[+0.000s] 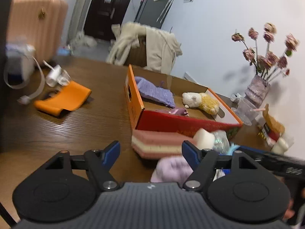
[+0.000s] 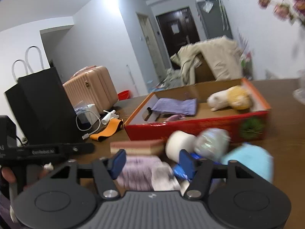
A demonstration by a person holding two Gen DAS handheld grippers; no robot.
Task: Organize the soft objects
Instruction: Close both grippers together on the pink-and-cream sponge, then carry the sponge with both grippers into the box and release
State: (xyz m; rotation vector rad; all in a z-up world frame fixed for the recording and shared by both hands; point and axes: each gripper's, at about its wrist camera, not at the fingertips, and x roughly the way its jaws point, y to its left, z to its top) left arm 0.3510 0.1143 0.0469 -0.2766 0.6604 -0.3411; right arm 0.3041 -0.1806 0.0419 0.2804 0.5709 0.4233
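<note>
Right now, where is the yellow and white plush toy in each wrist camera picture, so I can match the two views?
Left wrist view: the plush toy lies right of centre, inside the red box, near its right wall.
Right wrist view: the plush toy sits upper right, blurred, at the right end of the red box.
Shared landmark: the purple knitted cloth in the same box, left of the toy in both.

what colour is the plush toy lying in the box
White head with a yellow body: the plush toy, clearest in the left wrist view.
</note>
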